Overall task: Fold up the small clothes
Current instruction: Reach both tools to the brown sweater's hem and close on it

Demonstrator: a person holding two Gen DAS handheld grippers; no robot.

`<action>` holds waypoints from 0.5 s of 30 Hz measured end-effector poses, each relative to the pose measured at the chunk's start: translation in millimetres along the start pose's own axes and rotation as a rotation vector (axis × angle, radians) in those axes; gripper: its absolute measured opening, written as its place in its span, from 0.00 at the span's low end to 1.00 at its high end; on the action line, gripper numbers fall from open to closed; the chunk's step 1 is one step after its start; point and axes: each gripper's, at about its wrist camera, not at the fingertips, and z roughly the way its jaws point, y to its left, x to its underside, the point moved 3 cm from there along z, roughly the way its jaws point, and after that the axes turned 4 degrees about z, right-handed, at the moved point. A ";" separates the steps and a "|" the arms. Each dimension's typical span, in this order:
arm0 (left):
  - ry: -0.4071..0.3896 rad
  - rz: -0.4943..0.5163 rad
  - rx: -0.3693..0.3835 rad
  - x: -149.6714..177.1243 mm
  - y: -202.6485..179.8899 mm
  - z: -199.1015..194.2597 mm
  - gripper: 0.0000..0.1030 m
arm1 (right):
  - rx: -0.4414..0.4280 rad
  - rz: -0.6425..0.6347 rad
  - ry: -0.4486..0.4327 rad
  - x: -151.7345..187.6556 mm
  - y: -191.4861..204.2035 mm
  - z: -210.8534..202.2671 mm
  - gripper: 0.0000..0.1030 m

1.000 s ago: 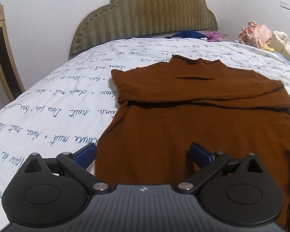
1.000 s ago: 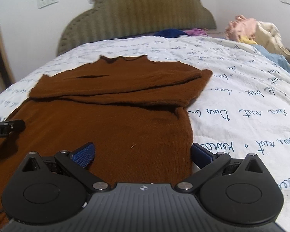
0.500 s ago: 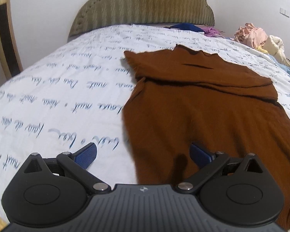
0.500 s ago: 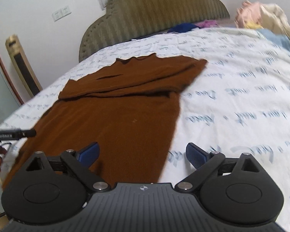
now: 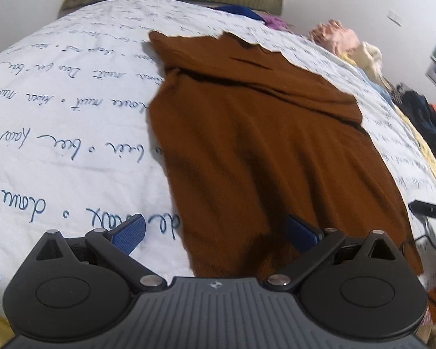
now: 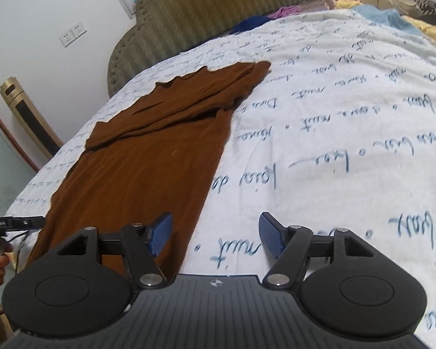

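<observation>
Garment: we find a brown sweater [image 5: 261, 145] lying flat on the white bedspread [image 5: 58, 133], sleeves folded across its far end, collar towards the headboard [image 6: 218, 17].
Left gripper [image 5: 215, 232]: we note jaws spread wide astride the sweater's near left hem corner, pads clear of the fabric.
Right gripper [image 6: 215, 234]: jaws have just been narrowing, partly spread; the near right hem edge lies between them, ungripped.
Surroundings: we record loose clothes [image 5: 337, 36] heaped far right.
</observation>
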 end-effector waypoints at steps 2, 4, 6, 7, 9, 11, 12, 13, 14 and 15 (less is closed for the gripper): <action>0.010 0.023 0.014 4.1 -3.1 -1.5 1.00 | -0.028 0.012 0.011 4.3 1.2 -1.5 0.64; 0.024 0.038 0.043 7.9 -5.9 -3.2 1.00 | -0.068 0.038 0.023 8.6 2.0 -2.3 0.64; 0.037 0.048 0.082 11.6 -8.6 -5.1 1.00 | -0.109 0.054 0.043 12.7 5.1 -1.3 0.62; 0.041 0.052 0.099 12.9 -9.5 -6.2 1.00 | -0.125 0.056 0.053 14.1 7.6 -0.7 0.62; 0.055 0.048 0.152 14.8 -10.5 -7.8 1.00 | -0.155 0.047 0.079 17.8 14.8 1.7 0.62; 0.067 0.029 0.208 16.5 -9.8 -10.1 1.00 | -0.188 0.038 0.110 20.2 22.2 4.3 0.62; 0.078 0.012 0.254 17.4 -9.2 -10.0 1.00 | -0.209 0.039 0.125 21.6 25.8 5.9 0.62; 0.089 -0.009 0.301 18.2 -8.5 -9.7 1.00 | -0.234 0.042 0.141 22.6 28.9 8.1 0.61; 0.094 -0.034 0.344 18.8 -7.6 -9.2 1.00 | -0.258 0.047 0.157 23.4 32.2 10.6 0.60; 0.098 -0.053 0.372 19.0 -6.9 -8.2 0.99 | -0.279 0.051 0.172 24.2 35.8 13.7 0.59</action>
